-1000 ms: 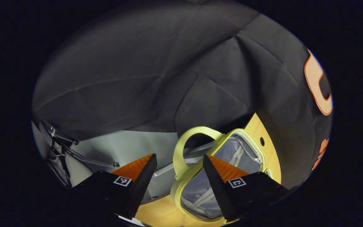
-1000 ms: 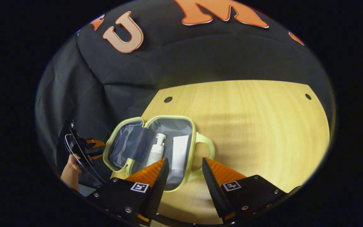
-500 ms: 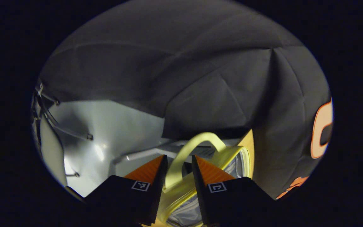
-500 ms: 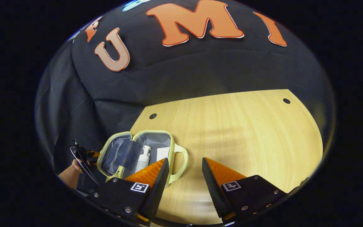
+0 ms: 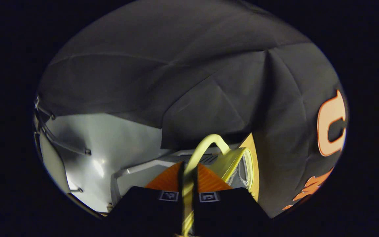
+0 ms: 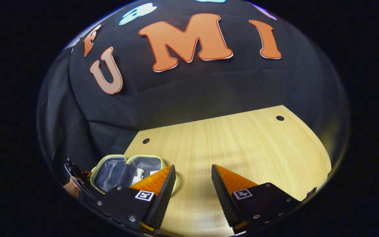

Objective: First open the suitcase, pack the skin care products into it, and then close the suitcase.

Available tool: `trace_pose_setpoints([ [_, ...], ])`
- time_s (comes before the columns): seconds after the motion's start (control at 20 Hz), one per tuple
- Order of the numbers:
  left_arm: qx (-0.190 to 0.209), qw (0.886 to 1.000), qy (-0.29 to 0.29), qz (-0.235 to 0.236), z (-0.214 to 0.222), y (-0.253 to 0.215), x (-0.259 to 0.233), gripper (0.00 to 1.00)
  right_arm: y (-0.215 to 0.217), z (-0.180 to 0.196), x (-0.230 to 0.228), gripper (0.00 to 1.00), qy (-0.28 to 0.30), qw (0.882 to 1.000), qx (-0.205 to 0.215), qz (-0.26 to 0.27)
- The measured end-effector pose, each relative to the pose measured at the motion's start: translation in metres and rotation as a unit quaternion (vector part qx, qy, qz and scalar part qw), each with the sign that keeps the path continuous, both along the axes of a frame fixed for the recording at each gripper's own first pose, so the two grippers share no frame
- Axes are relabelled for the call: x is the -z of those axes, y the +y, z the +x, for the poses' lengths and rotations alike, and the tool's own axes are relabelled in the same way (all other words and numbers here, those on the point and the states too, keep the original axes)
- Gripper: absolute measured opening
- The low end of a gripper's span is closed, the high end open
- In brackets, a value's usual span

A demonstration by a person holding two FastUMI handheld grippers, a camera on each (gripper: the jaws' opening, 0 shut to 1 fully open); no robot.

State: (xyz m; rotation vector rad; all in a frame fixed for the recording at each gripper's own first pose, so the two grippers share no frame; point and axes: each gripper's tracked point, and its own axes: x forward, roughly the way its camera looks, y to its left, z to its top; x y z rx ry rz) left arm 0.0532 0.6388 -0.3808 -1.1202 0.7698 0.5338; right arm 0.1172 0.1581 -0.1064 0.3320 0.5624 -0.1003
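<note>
1. Left gripper view: the left hand-held gripper (image 5: 188, 184) points level and low toward the table's edge, with the black booth cloth (image 5: 163, 75) and a pale grey wall (image 5: 110, 141) beyond.
2. Its two fingers are drawn close together and pinch the pale yellow handle (image 5: 206, 144) of the suitcase (image 5: 239, 164); the strap runs down between them and arches up just ahead of the tips.
3. The suitcase's open half stands on edge just right of the fingers, its grey lining and zip facing right, against the wooden table (image 5: 253, 158).
4. Right gripper view: the right hand-held gripper (image 6: 192, 179) is held above the table (image 6: 242, 144), tilted down at the bare wood, its jaws spread wide with nothing between them.
5. The suitcase (image 6: 110, 171) lies open at the table's near left corner, left of this gripper's left finger, which hides part of it.
6. A white pump bottle (image 6: 138, 175) lies in the right half; a white item beside it is mostly hidden.
7. At the far left, a hand (image 6: 71, 187) holds the other gripper next to the case.
</note>
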Motion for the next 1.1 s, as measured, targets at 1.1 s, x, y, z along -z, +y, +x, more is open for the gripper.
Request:
trace_pose_setpoints([
  [1.1, 0.172, 0.939, -0.236, 0.18, 0.033, -0.154, -0.261, 0.06, -0.067, 0.003, -0.033, 0.94, -0.116, 0.989, 0.022, -0.085],
])
